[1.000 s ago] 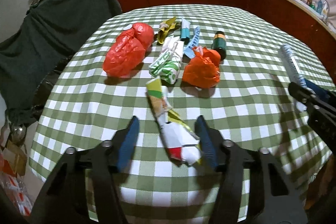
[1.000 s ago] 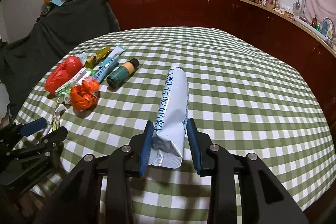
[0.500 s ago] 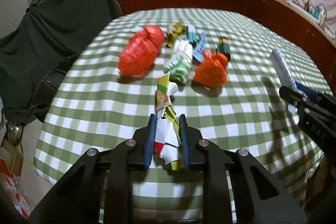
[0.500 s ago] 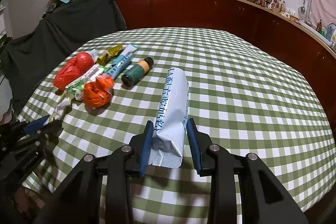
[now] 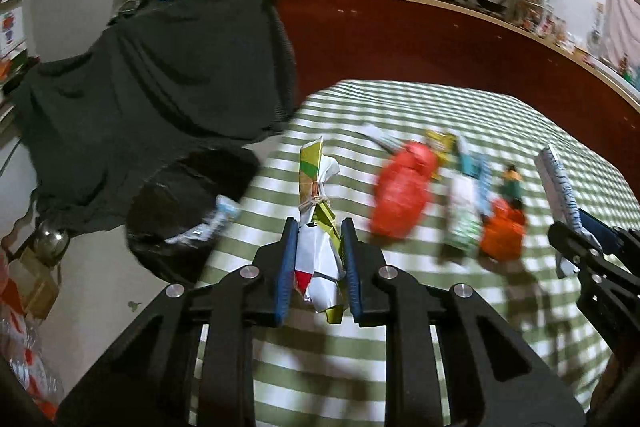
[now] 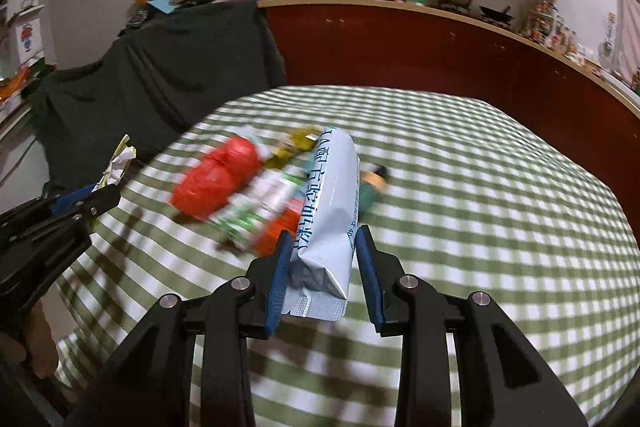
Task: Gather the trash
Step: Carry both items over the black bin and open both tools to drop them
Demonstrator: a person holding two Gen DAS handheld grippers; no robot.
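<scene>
**Both grippers loaded, near table's left edge**

Black-lined bin (image 5: 188, 211) sits just off the table (image 6: 500, 211) edge, open floor beside it. Left gripper (image 5: 318, 259) clamps the crumpled wrapper (image 5: 318, 239); right gripper (image 6: 324, 275) grips the white pouch (image 6: 328, 211). Both pitched down. Red bag (image 6: 216, 183) on the table.

Trash heap (image 5: 448, 199) on table motion-blurred

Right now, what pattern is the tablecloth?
Green-and-white check on the tablecloth; clearest in the right wrist view.
</scene>
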